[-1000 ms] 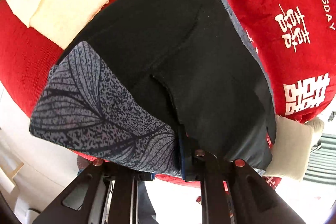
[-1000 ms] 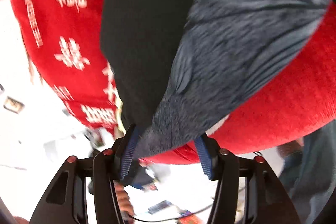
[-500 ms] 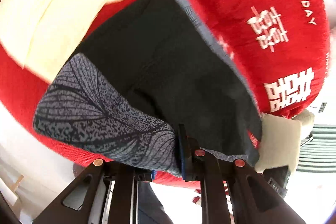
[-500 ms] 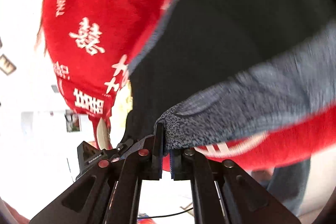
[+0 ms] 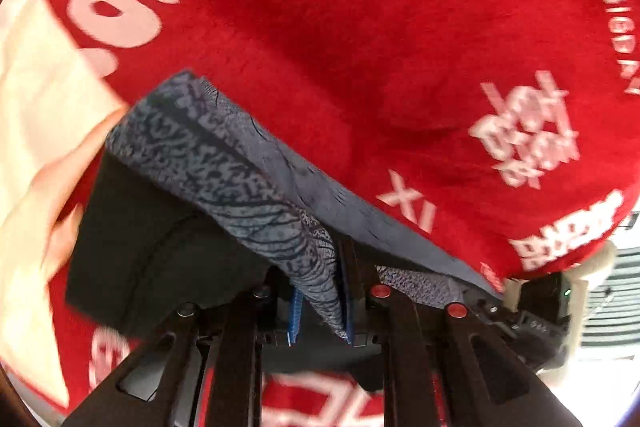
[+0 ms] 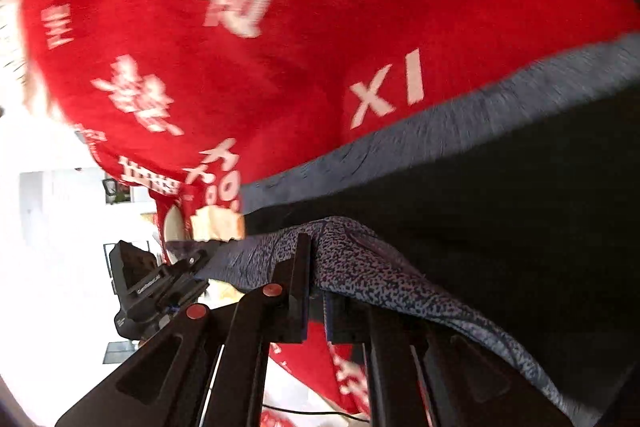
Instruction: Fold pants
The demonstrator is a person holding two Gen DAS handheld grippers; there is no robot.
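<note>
Through my left wrist camera, my left gripper (image 5: 320,297) sits at the bottom centre of the frame, its two blue-padded fingers (image 5: 295,315) clamped on a bunched fold of the black pants with a grey-blue leaf-printed band (image 5: 224,167). The printed band climbs from the pads toward the centre left of the frame, two layers showing at its upper end, while the plain black cloth hangs to the left and below it. A thin grey edge of the same garment runs off to the lower right, where the black body of my other gripper shows. Everything lies over a red plush blanket with white characters and lettering (image 5: 360,47) that fills most of the frame. A pale cream cloth (image 5: 36,115) lies on it along the left edge, blurred. At the far right a striped surface shows past the blanket, too small to make out.

Through my right wrist camera, my right gripper (image 6: 316,303) is at the bottom centre, pads pressed together on the printed band, which drapes over the fingers and trails to the lower right. Black cloth spreads across the right side, edged by a grey strip against the red blanket above. At the left, my left gripper's black body shows against a bright, washed-out white room.
</note>
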